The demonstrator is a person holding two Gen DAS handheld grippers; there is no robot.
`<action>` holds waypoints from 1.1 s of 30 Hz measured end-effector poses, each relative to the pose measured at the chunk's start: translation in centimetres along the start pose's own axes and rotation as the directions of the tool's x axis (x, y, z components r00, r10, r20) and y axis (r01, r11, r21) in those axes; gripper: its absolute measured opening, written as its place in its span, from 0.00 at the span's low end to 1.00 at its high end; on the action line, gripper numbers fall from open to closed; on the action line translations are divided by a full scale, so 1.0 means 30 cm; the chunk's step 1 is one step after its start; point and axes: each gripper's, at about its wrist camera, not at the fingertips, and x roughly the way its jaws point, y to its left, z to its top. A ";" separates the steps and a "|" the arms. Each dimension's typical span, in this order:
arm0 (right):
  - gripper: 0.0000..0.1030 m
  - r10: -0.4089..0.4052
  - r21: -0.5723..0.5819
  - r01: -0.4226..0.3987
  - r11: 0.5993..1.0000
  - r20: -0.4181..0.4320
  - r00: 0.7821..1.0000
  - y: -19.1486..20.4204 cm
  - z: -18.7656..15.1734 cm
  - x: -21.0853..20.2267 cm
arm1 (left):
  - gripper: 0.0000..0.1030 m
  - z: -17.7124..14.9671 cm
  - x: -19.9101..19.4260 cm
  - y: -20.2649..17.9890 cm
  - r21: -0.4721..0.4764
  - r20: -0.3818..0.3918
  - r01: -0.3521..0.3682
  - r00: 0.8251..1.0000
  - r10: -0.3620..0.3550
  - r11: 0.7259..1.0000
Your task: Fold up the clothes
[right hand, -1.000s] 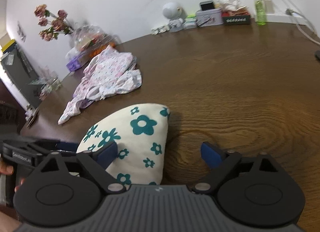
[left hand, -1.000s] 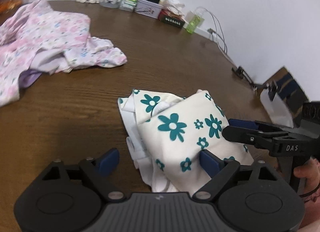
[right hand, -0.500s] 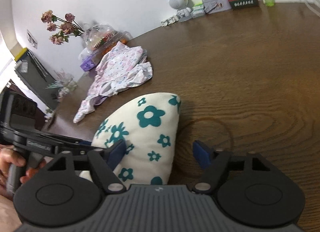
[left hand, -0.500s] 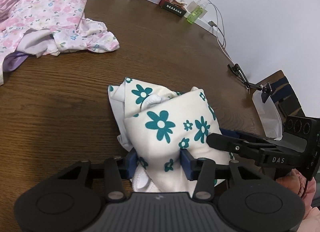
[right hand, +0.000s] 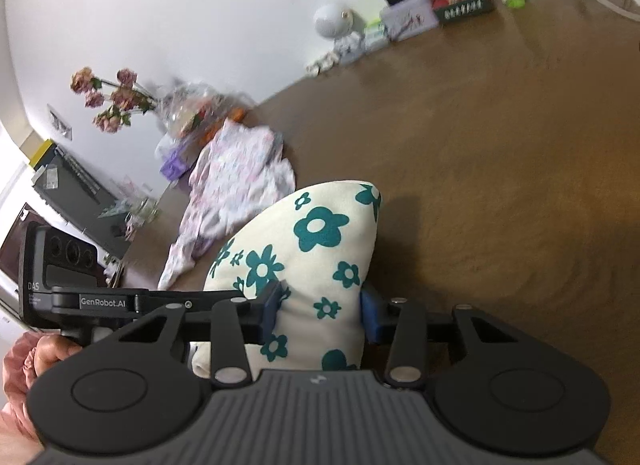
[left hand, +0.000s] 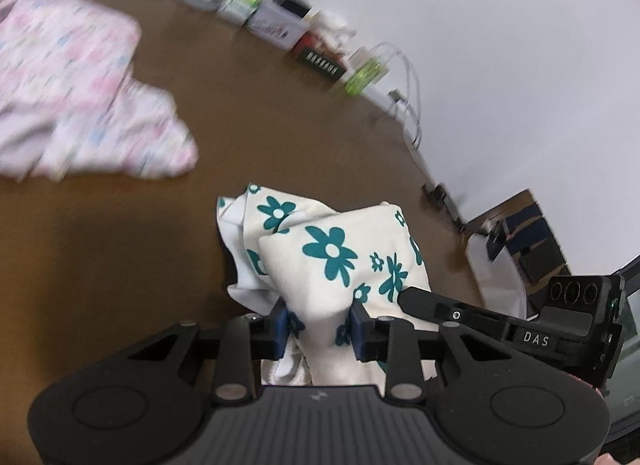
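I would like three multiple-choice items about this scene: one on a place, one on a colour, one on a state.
1. Where does the pink floral garment lie?
A. on the brown table
B. in a basket
C. on a chair

2. What colour are the flowers on the cream cloth?
A. red
B. teal
C. yellow

3. How are the left tongs?
A. wide open
B. shut on the cream cloth
C. holding a bottle

Answers: 1 A, it lies on the wood; 2 B, teal print; 3 B, both blue pads press the fabric. The right tongs grip it too.
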 end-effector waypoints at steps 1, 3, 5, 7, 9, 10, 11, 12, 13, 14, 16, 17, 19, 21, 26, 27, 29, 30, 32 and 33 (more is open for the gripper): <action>0.39 -0.005 -0.006 0.005 1.000 0.016 1.000 -0.001 0.025 0.000 | 0.28 0.038 0.009 -0.008 0.010 0.014 0.005 1.000 -0.005 1.000; 0.39 -0.011 -0.014 0.012 1.000 0.049 0.999 -0.011 0.099 0.014 | 0.28 0.126 0.026 -0.023 0.031 0.045 0.004 0.999 -0.006 1.000; 0.39 -0.018 -0.016 0.020 1.000 0.078 0.997 -0.026 0.177 0.039 | 0.28 0.230 0.057 -0.044 0.054 0.076 -0.012 0.997 0.008 0.998; 0.39 -0.036 -0.014 0.038 0.999 0.110 0.993 -0.050 0.268 0.081 | 0.28 0.330 0.101 -0.064 0.069 0.098 -0.036 0.995 0.029 0.997; 0.39 -0.058 -0.011 0.060 0.998 0.143 0.988 -0.082 0.358 0.121 | 0.27 0.437 0.165 -0.074 0.076 0.107 -0.048 0.993 0.040 0.996; 0.39 -0.071 -0.007 0.073 0.997 0.160 0.985 -0.103 0.403 0.140 | 0.28 0.492 0.201 -0.077 0.078 0.109 -0.053 0.993 0.044 0.996; 0.39 -0.086 -0.006 0.088 0.996 0.173 0.981 -0.121 0.451 0.158 | 0.28 0.542 0.242 -0.073 0.079 0.107 -0.057 0.993 0.048 0.995; 0.39 -0.102 -0.001 0.104 0.995 0.185 0.977 -0.142 0.500 0.179 | 0.28 0.590 0.284 -0.071 0.081 0.105 -0.062 0.993 0.053 0.995; 0.39 -0.117 0.006 0.118 0.993 0.192 0.974 -0.164 0.543 0.199 | 0.27 0.633 0.330 -0.069 0.086 0.100 -0.073 0.993 0.064 0.994; 0.39 -0.132 0.009 0.133 0.991 0.192 0.972 -0.185 0.586 0.223 | 0.27 0.674 0.376 -0.068 0.092 0.094 -0.083 0.993 0.074 0.992; 0.39 -0.163 0.028 0.160 0.987 0.190 0.968 -0.236 0.659 0.273 | 0.27 0.725 0.469 -0.074 0.099 0.080 -0.103 0.992 0.096 0.990; 0.39 -0.176 0.037 0.172 0.984 0.188 0.966 -0.263 0.688 0.299 | 0.27 0.746 0.513 -0.072 0.101 0.076 -0.111 0.992 0.103 0.989; 0.39 -0.200 0.052 0.194 0.980 0.185 0.962 -0.311 0.739 0.346 | 0.27 0.792 0.590 -0.062 0.103 0.067 -0.124 0.991 0.117 0.987; 0.39 -0.216 0.071 0.206 0.976 0.184 0.959 -0.356 0.775 0.387 | 0.27 0.826 0.653 -0.052 0.102 0.062 -0.131 0.990 0.125 0.986; 0.39 -0.229 0.100 0.212 0.972 0.196 0.954 -0.444 0.817 0.444 | 0.27 0.884 0.764 -0.039 0.118 0.059 -0.145 0.989 0.138 0.982; 0.39 -0.231 0.106 0.214 0.971 0.198 0.953 -0.461 0.825 0.455 | 0.27 0.895 0.783 -0.037 0.119 0.059 -0.147 0.988 0.140 0.982; 0.39 -0.236 0.117 0.216 0.969 0.203 0.950 -0.496 0.842 0.478 | 0.27 0.917 0.815 -0.032 0.125 0.062 -0.145 0.988 0.139 0.981; 0.39 -0.235 0.125 0.212 0.969 0.207 0.950 -0.507 0.848 0.480 | 0.27 0.925 0.824 -0.033 0.129 0.064 -0.144 0.989 0.137 0.981; 0.39 -0.235 0.140 0.209 0.968 0.210 0.949 -0.525 0.863 0.482 | 0.27 0.937 0.847 -0.039 0.146 0.066 -0.152 0.987 0.144 0.978; 0.39 -0.238 0.144 0.211 0.967 0.209 0.949 -0.533 0.871 0.484 | 0.27 0.938 0.855 -0.041 0.151 0.066 -0.156 0.987 0.148 0.976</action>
